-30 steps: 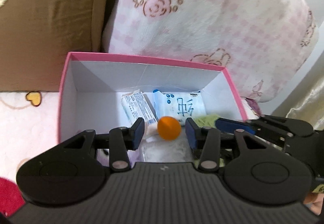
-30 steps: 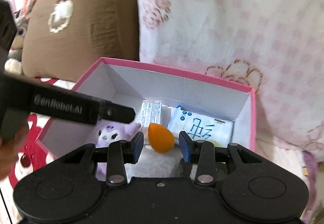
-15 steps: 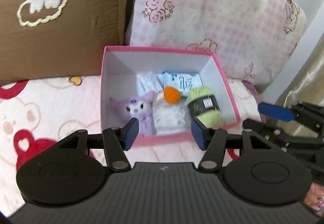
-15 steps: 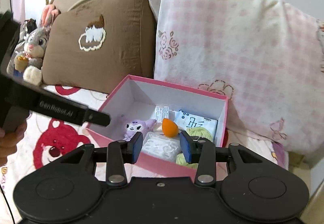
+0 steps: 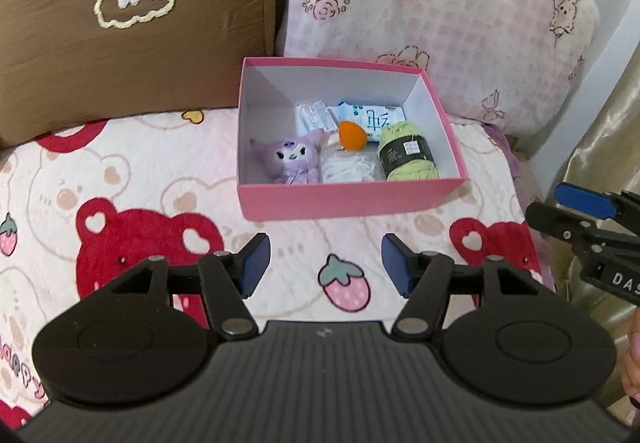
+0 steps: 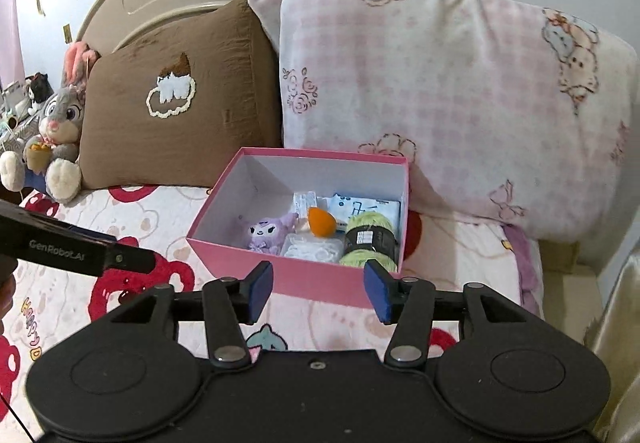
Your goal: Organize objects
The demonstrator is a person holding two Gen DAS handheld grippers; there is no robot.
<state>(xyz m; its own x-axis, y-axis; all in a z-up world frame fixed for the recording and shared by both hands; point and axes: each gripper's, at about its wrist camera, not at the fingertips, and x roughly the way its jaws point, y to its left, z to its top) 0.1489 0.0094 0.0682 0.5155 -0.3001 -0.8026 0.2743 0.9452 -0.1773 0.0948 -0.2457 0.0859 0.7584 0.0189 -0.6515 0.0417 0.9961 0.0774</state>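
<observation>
Left wrist view: left gripper (image 5: pixel 325 263) empty, fingers apart, over the bedspread (image 5: pixel 132 179), short of the pink box (image 5: pixel 352 199). Box holds plush (image 5: pixel 290 157), orange sponge (image 5: pixel 352 135), yarn (image 5: pixel 408 157), packets (image 5: pixel 368 117).

Right wrist view: right gripper (image 6: pixel 318 289) empty, fingers apart, near the box (image 6: pixel 288 281). Pillows (image 6: pixel 172 103) behind.

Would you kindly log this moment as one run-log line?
left tongs: open, empty | right tongs: open, empty | pink box: on bed, holds orange sponge, plush, yarn
</observation>
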